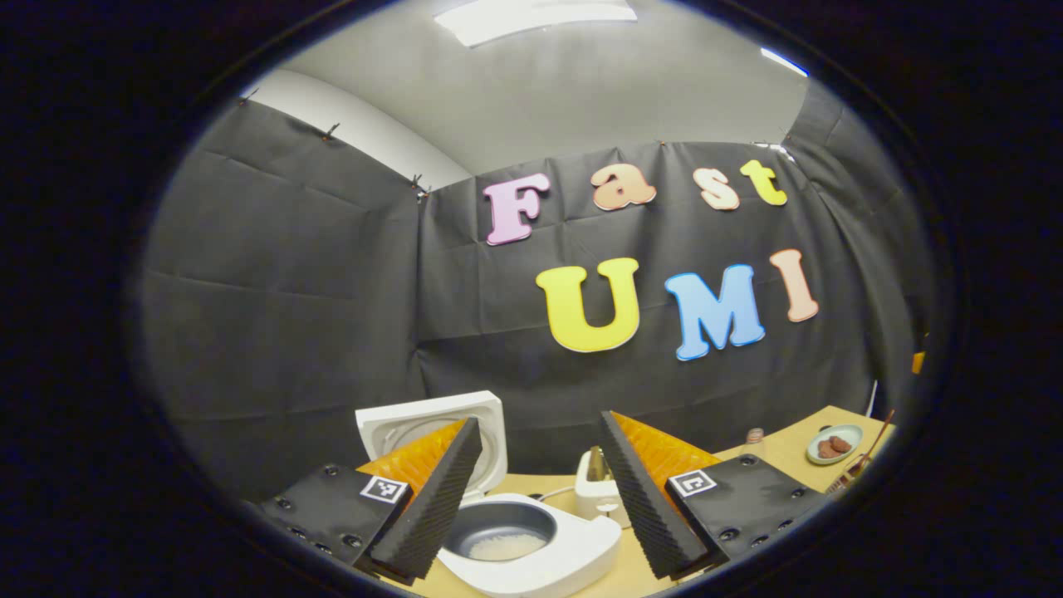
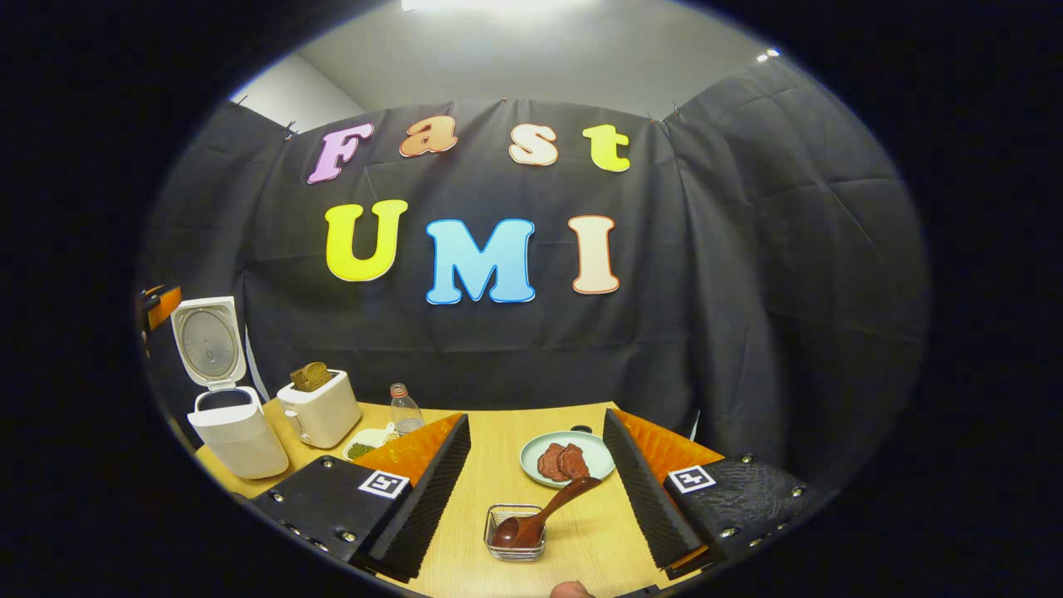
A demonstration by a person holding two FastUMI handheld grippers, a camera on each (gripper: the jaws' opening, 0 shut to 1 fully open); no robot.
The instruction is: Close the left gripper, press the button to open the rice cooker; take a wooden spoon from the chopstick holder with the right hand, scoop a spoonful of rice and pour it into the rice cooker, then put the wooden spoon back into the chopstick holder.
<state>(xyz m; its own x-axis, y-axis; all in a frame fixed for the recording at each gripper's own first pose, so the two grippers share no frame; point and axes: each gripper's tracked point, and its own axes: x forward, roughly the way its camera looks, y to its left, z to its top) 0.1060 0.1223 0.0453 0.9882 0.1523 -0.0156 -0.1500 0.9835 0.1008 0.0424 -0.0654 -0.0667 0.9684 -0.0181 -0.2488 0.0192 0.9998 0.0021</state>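
The white rice cooker (image 1: 573, 556) stands open, its lid (image 1: 415, 423) tipped up behind my left finger. White rice (image 1: 507, 546) lies at the bottom of its grey pot. My left gripper (image 1: 540, 422) hovers open over the cooker, holding nothing. In the right gripper view the cooker (image 2: 237, 432) is at the far left of the table. The wooden spoon (image 2: 544, 513) rests bowl-down in a small wire holder (image 2: 515, 544), handle leaning up to the right. My right gripper (image 2: 536, 417) is open just above and behind the holder, with nothing between its fingers.
A white toaster (image 2: 320, 411) with bread, a small bottle (image 2: 404, 411) and a dish of grains (image 2: 365, 447) sit right of the cooker. A pale green plate (image 2: 598, 465) of brown food lies behind the wire holder. The wooden table (image 2: 498, 465) ends at the black cloth wall.
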